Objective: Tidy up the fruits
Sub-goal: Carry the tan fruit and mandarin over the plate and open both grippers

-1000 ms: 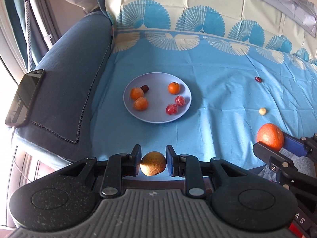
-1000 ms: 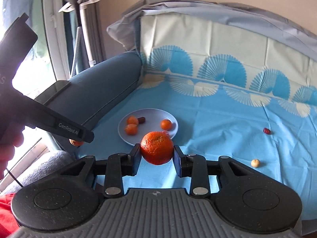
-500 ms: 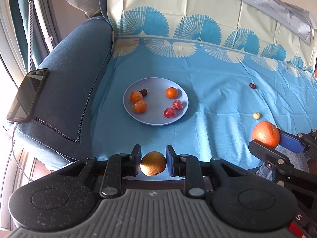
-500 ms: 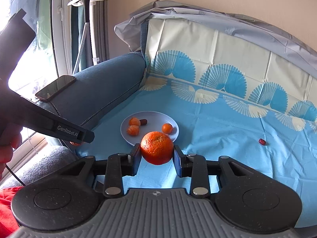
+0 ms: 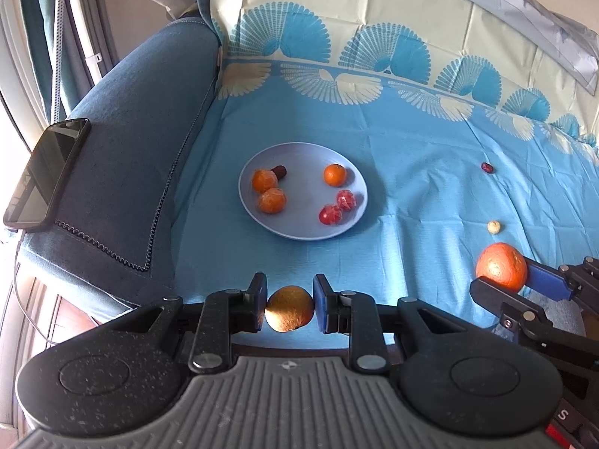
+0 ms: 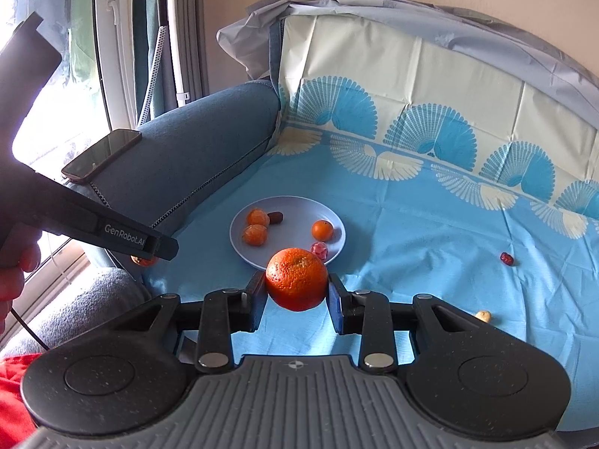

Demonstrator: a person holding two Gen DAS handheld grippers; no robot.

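Note:
My left gripper [image 5: 290, 308] is shut on a small yellow-orange fruit [image 5: 290, 308], held above the near edge of the blue cloth. My right gripper [image 6: 297, 292] is shut on a larger orange [image 6: 297, 278]; that orange [image 5: 501, 266] also shows at the right of the left wrist view. Ahead lies a pale blue plate [image 5: 299, 230] holding three small oranges, two red fruits and a dark date. The same plate [image 6: 239, 243] sits just beyond the right gripper's orange. The left gripper [image 6: 144, 260] enters the right wrist view from the left.
A red date [image 5: 486, 167] and a pale small fruit [image 5: 494, 226] lie loose on the cloth to the right. A phone [image 5: 45, 176] rests on the blue sofa armrest at left. The cloth runs up the sofa back behind the plate.
Both grippers keep their fruit. The left wrist view has drifted slightly, so the plate sits a little farther away and more of the sofa back shows.

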